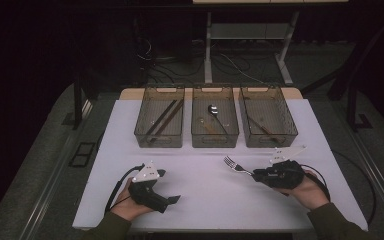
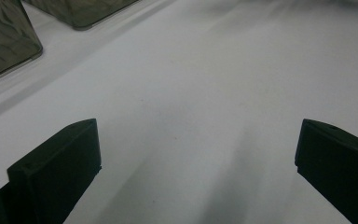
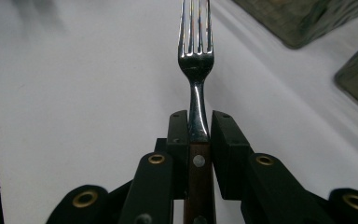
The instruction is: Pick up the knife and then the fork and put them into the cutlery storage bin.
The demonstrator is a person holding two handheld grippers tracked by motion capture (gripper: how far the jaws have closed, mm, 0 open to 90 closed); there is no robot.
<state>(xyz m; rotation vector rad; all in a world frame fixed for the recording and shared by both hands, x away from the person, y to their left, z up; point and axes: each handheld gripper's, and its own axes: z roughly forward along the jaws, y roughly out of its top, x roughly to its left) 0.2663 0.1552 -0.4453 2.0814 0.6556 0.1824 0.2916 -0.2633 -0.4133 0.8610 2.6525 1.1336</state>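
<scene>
Right gripper [image 3: 199,128] clamped on fork [image 3: 196,60] at the wooden handle, tines forward above white table [image 1: 205,200]. Left gripper [image 2: 198,158] spread wide, holding nothing.

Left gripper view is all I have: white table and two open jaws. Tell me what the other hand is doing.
Observer: The right gripper is shut on a fork, clamped at the top of its wooden handle.
Operator: Say where the tines point.
Observer: In the high view, toward the left and slightly away from the person, short of the bins.
Operator: Report the bins.
Observer: Three clear bins in a row; the middle bin holds a spoon.
</scene>
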